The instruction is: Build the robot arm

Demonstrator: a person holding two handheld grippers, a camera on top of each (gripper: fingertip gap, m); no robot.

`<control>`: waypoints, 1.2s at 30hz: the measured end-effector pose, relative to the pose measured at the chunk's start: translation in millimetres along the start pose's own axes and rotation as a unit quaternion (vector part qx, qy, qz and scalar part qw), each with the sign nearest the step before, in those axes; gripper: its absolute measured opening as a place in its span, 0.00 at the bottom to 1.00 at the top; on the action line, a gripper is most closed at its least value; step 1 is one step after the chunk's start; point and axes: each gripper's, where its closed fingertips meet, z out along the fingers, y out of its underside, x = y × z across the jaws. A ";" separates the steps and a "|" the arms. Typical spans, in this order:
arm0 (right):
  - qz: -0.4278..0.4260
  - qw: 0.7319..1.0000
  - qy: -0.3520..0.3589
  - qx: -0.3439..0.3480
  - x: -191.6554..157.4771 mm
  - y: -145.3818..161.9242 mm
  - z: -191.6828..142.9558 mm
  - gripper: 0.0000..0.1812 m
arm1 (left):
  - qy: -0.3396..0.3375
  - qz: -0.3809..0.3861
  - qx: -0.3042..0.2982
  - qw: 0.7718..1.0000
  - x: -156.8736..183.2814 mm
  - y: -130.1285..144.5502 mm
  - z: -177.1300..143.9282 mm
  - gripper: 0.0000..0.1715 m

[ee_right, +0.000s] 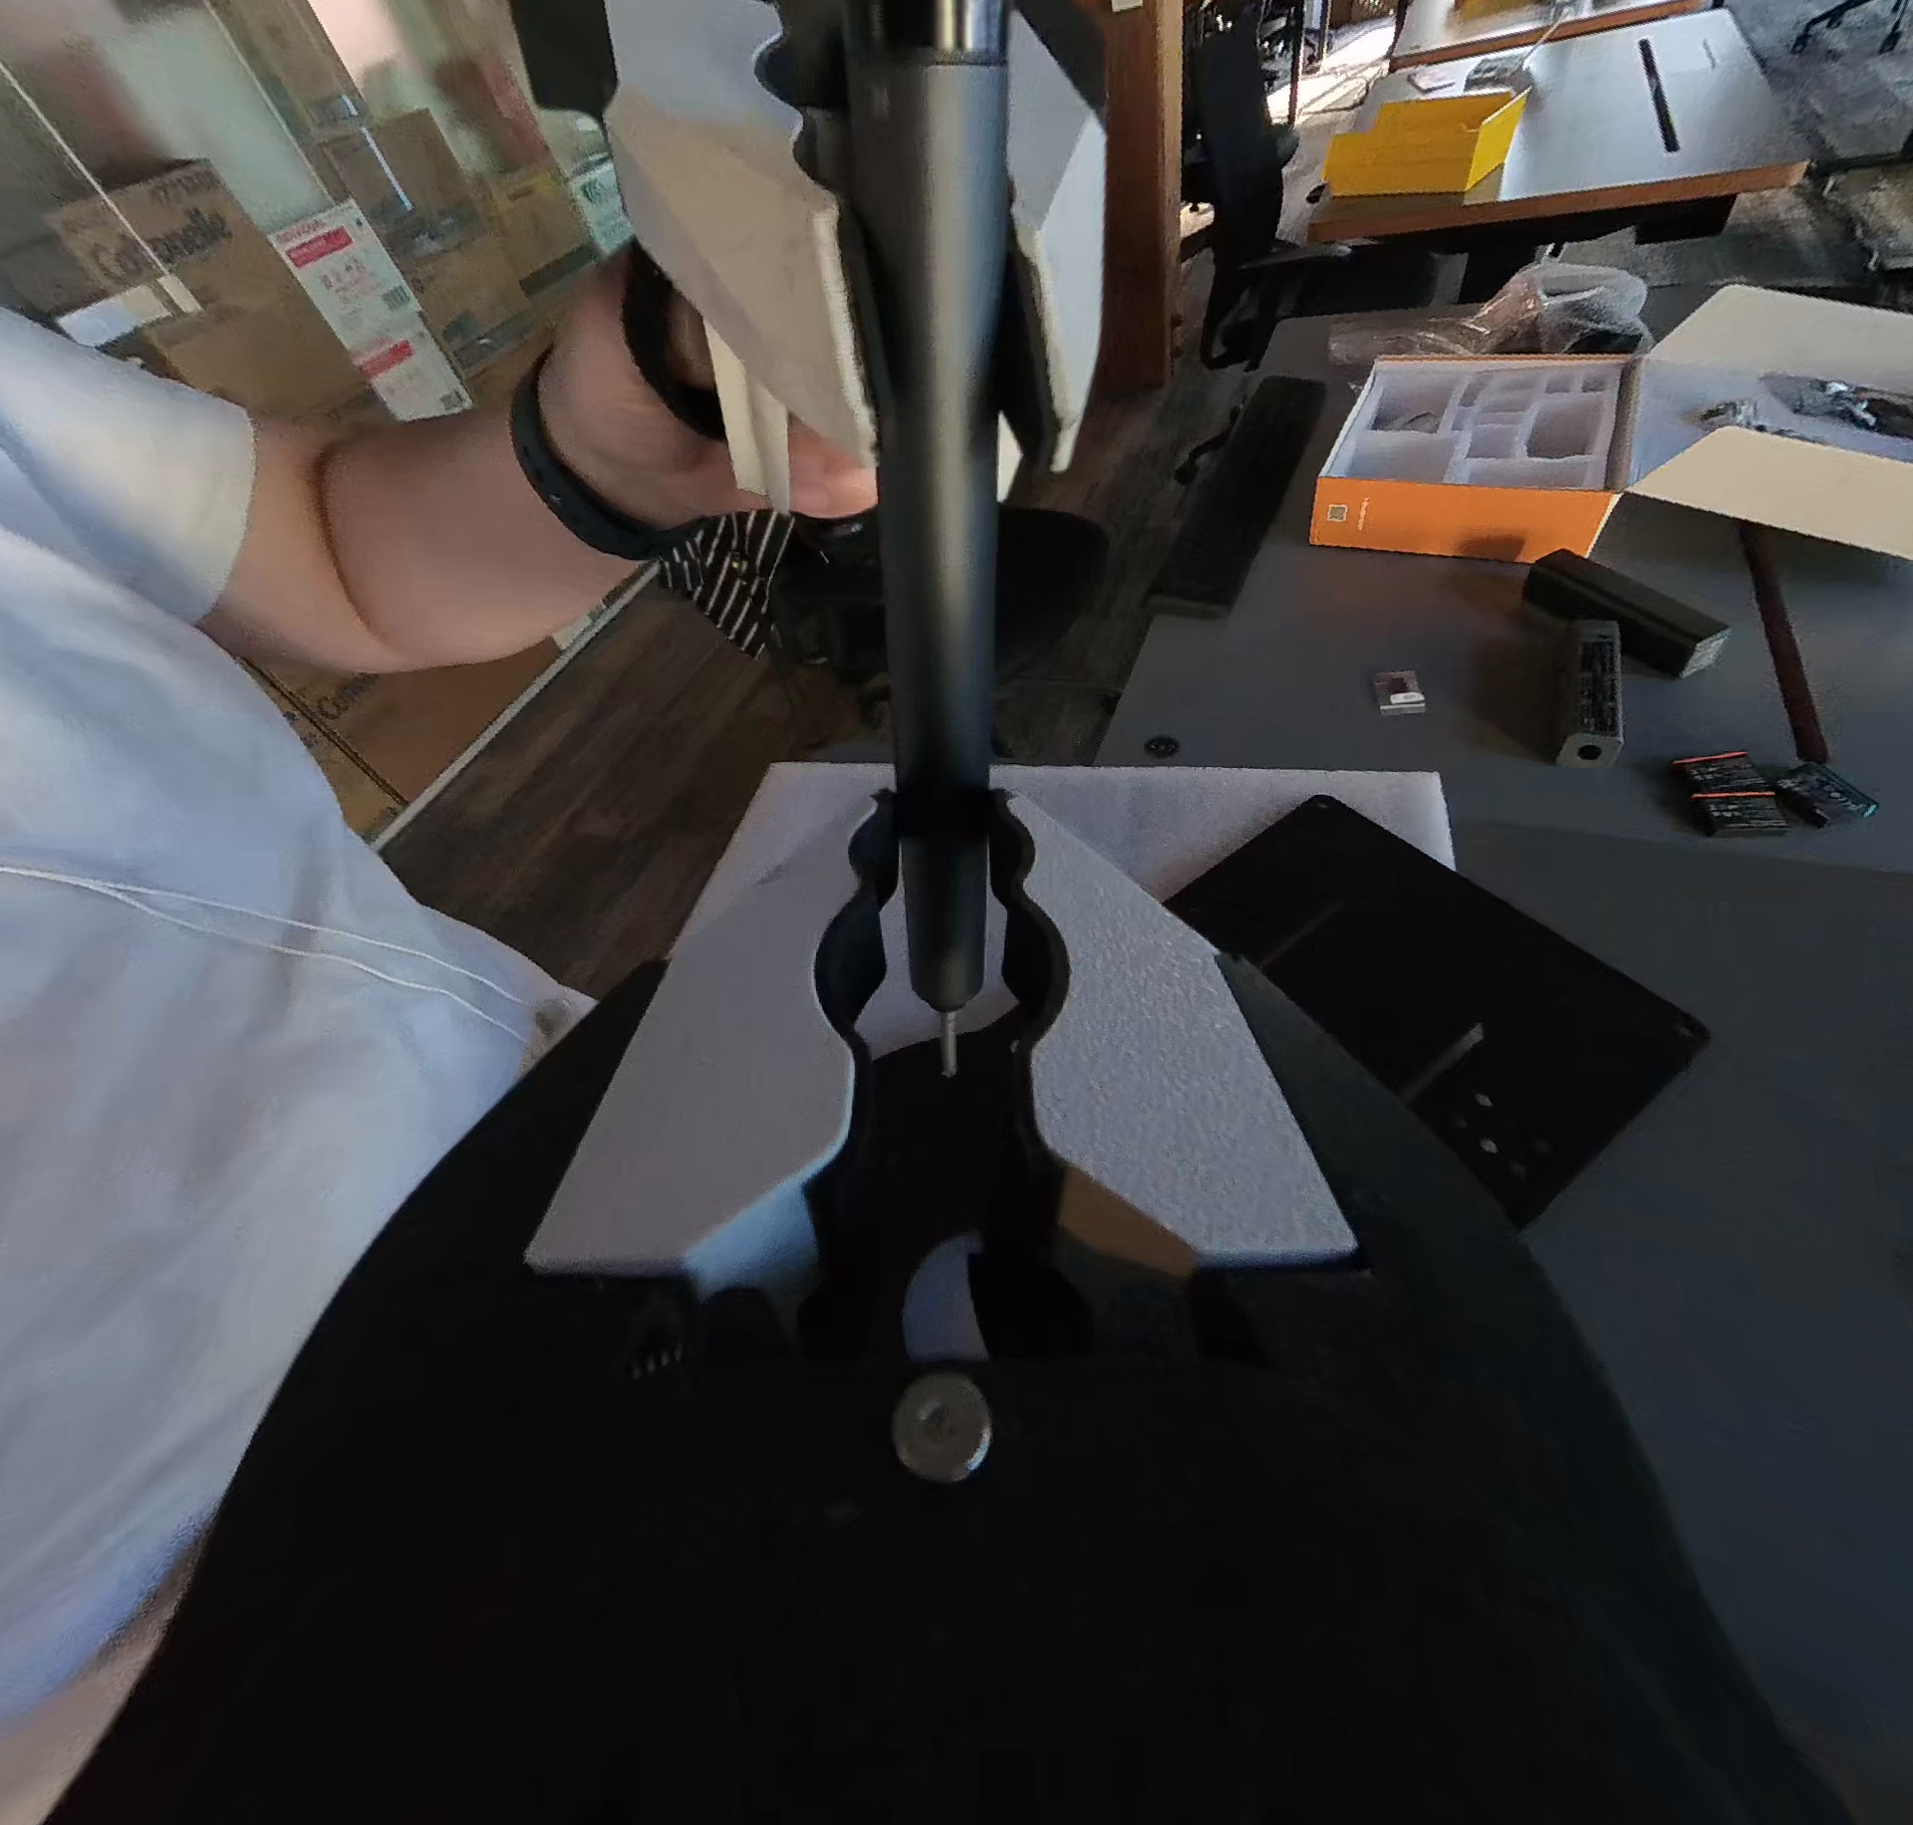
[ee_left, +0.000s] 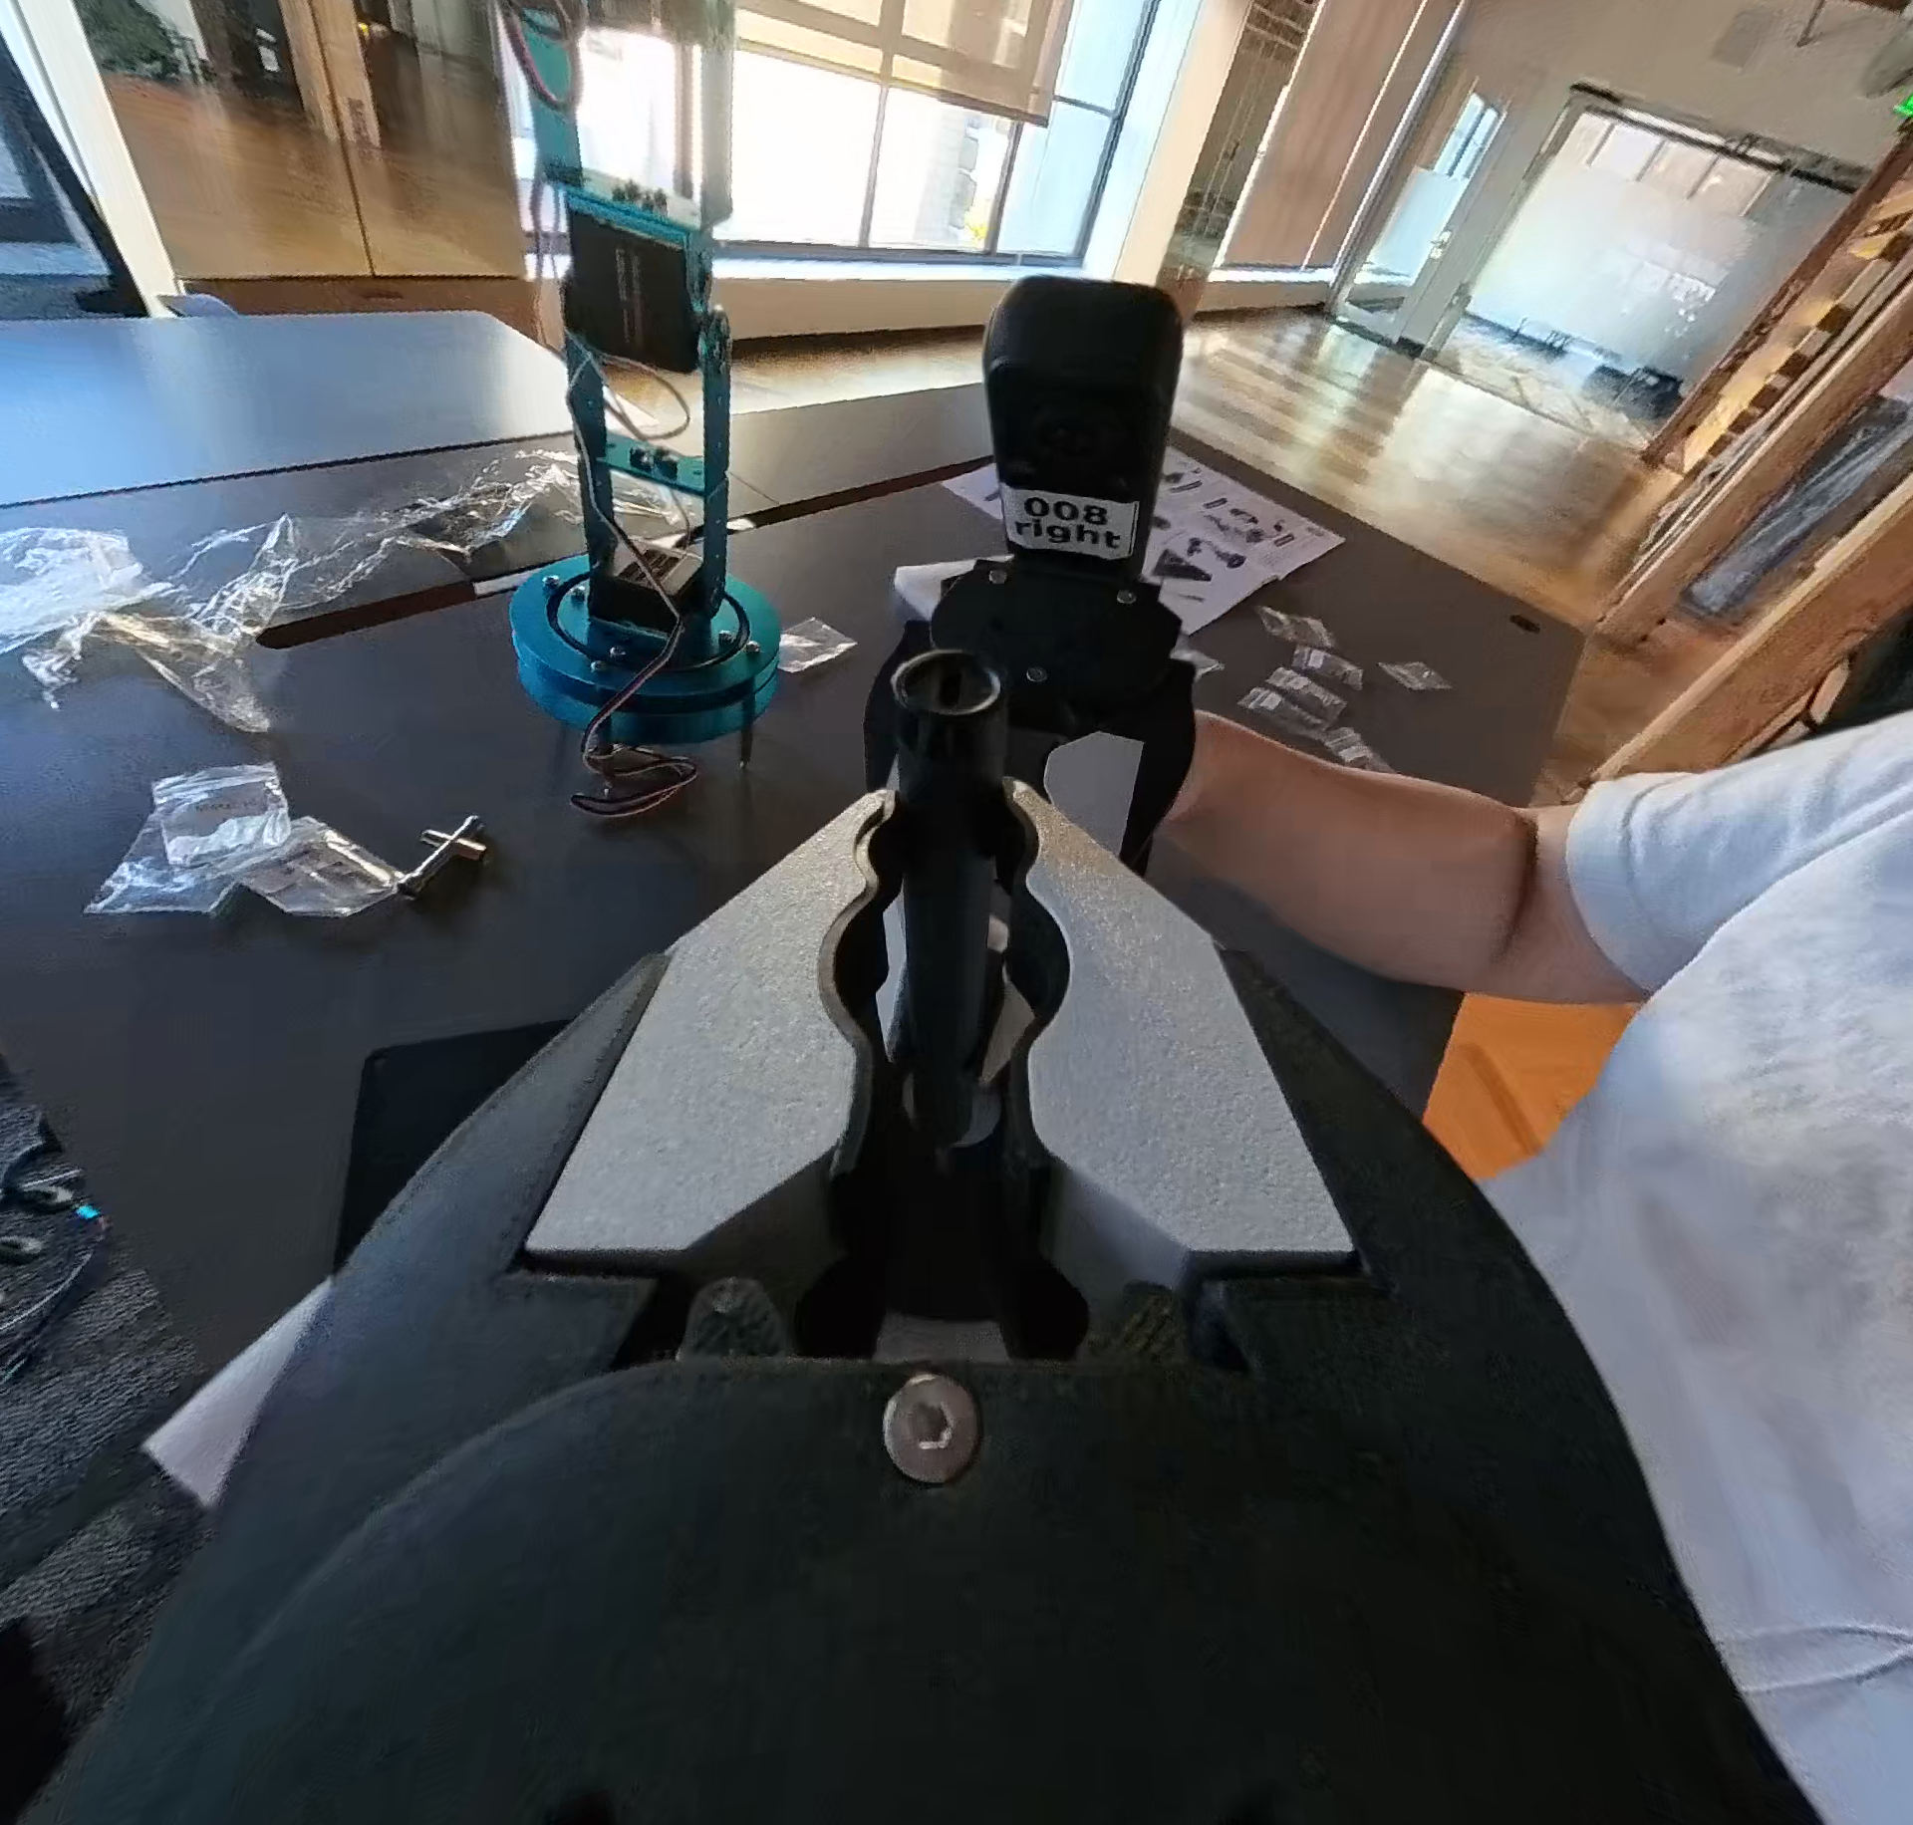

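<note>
Both pairs of fingers pinch one dark pen-shaped screwdriver [ee_right: 937, 533]: the right gripper [ee_right: 940, 844] near its bit end, the left gripper [ee_left: 947, 844] higher up. On the counter [ee_right: 1708, 1258] beyond, an open orange box [ee_right: 1470, 518] holds a white foam insert with mostly bare compartments.

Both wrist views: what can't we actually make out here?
- Left wrist view: the dark screwdriver's tip is hidden behind the left gripper fingers.
- Left wrist view: the right gripper's fingertips are hidden behind the screwdriver and pads.
- Right wrist view: the left gripper is motion-blurred.
- Left wrist view: contents of the small clear bags are too small.
</note>
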 end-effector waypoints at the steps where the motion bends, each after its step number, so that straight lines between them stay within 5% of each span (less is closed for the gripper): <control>1: -0.005 1.000 0.002 -0.002 0.7 2.1 1.3 0.08 | -0.004 0.004 -0.004 1.000 -0.4 2.5 -0.4 0.09; 14: -0.034 0.998 0.020 -0.058 9.5 26.2 15.8 0.09 | -0.039 0.035 -0.040 0.998 -7.8 20.8 -1.1 0.09; 36: 0.001 1.000 -0.018 -0.008 10.8 21.1 12.9 0.09 | -0.021 0.054 -0.044 0.997 -7.0 24.2 3.5 0.09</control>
